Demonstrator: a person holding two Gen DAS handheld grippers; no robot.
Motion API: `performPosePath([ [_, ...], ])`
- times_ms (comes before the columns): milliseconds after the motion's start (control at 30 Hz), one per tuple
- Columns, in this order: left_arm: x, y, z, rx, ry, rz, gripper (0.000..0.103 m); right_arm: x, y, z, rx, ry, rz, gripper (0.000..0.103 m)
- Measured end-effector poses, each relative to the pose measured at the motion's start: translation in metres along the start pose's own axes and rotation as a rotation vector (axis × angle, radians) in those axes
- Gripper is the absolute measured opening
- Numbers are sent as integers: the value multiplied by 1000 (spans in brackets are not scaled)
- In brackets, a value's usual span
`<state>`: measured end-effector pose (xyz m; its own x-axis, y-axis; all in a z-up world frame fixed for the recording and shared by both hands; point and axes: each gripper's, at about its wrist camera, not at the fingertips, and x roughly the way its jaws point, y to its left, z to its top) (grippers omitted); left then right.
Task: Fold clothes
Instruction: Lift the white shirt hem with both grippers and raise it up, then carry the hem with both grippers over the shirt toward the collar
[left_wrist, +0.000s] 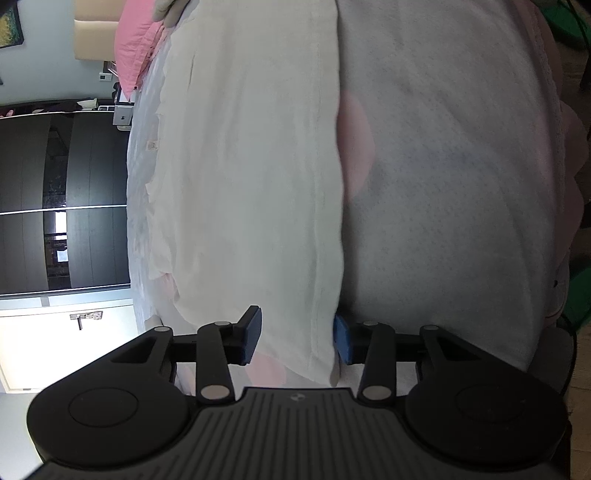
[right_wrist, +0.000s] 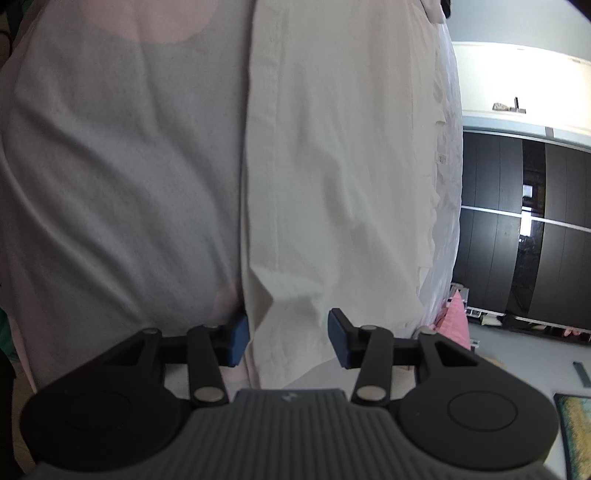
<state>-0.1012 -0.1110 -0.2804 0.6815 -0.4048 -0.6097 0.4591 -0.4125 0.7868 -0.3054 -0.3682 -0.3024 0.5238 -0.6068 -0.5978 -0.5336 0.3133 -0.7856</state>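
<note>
A white garment (left_wrist: 251, 177) lies spread flat on a grey bedsheet with pale pink dots (left_wrist: 443, 184). One long straight hem runs down the middle of both views. My left gripper (left_wrist: 297, 339) is open, and the garment's near edge sits between its blue pads (left_wrist: 341, 341). The same white garment (right_wrist: 343, 166) fills the right half of the right wrist view, on the grey sheet (right_wrist: 122, 166). My right gripper (right_wrist: 288, 341) is open too, its fingers straddling the hem at the cloth's near end. Both views are rolled sideways.
A pink pillow or quilt (left_wrist: 133, 48) lies at the far end of the bed, and pink cloth (right_wrist: 456, 321) shows past the bed's edge. A dark wardrobe with sliding doors (left_wrist: 62, 203) (right_wrist: 524, 229) stands beyond the bed. A white door (left_wrist: 55, 350) is beside it.
</note>
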Motion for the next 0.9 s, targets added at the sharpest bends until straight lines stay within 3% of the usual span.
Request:
performPosePath([
  [133,-2,-3,1,13,3,-7,22,-1,2,1,-9,2,-9,46],
  [267,-2,-5,-1,11,2,-6,15,-1,7,3,-31,12,-11,24],
  [433,-10,4,0,-50,1,-18,4,-8,4,3,-1,25,-12,9],
  [700,-22,41,-1,-241,-20,-25,3,-16,-40,-1,225,21,-89,7],
  [900,-34,89,-9,-434,-53,-18,3,-10,-70,0,343,21,-202,6],
])
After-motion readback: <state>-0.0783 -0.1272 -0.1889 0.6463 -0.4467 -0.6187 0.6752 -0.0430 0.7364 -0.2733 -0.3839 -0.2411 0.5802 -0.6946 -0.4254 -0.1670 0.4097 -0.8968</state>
